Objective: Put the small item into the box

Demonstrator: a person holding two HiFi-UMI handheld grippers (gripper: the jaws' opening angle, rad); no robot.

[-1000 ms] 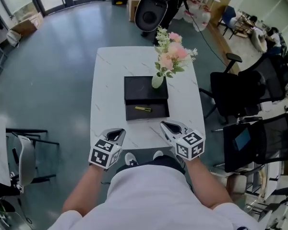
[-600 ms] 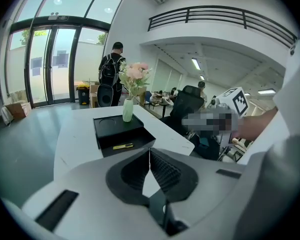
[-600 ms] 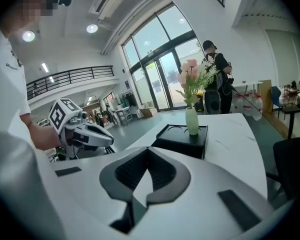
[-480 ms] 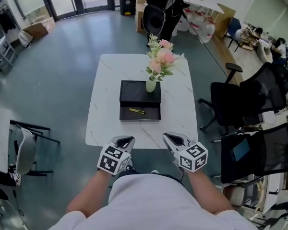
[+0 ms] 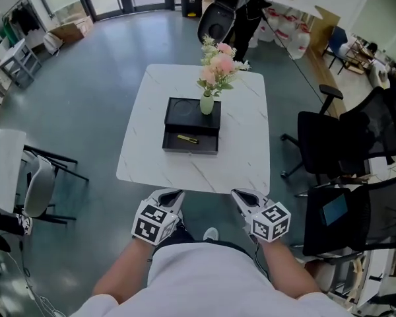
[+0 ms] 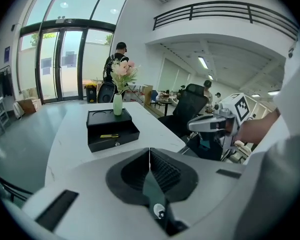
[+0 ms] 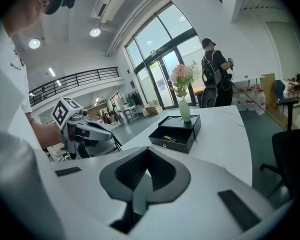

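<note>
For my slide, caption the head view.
Left gripper and right gripper, shut and empty, short of the table bearing a black box.

The near strip of the tabletop (image 5: 185, 170) is bare up to the black box (image 5: 181, 114). Bare lanes run along both sides of the box. The open drawer (image 5: 204, 142) faces the near edge, with clear access from above. A vase of flowers (image 5: 206, 103) stands on the lid's right rear. Office chairs (image 5: 336, 137) stand off the right edge.
</note>
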